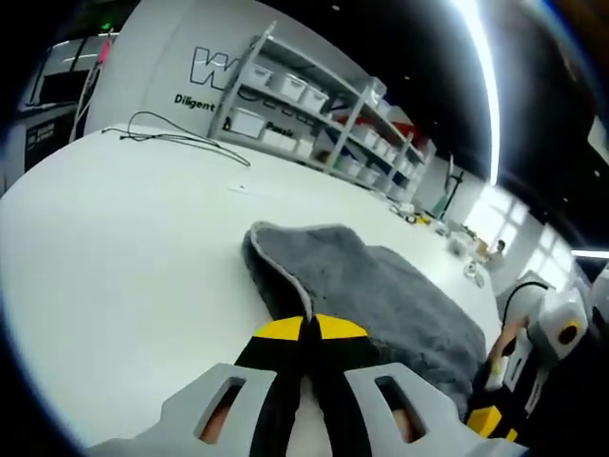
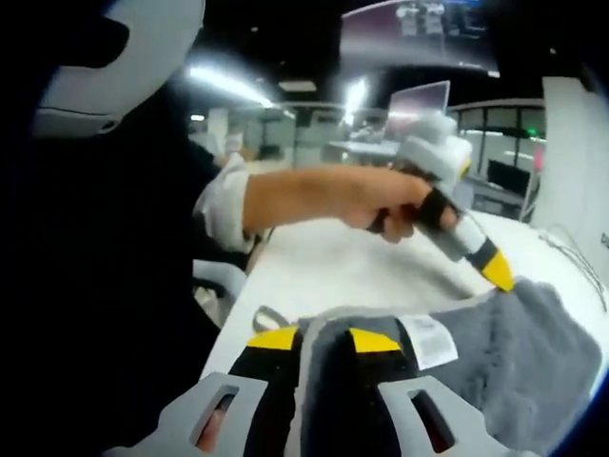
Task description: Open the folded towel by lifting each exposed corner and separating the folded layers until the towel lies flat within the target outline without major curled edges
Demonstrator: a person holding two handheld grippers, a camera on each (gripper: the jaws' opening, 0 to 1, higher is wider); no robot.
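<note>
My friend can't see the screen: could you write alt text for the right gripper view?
The right tool pinches a grey towel by its edge near a white label. Across the white table, a person's hand holds the left tool on the towel's far edge.

Left gripper (image 1: 306, 328) pinched shut at 6 o'clock; right gripper (image 2: 324, 341) clamped likewise; hand (image 2: 395, 202) gripping toward 1 o'clock.

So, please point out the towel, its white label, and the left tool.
towel (image 1: 381, 286), left gripper view, the grey top surface.
white label (image 2: 428, 340), right gripper view, the label's middle.
left tool (image 2: 497, 269), right gripper view, yellow tip on the towel's edge.
</note>
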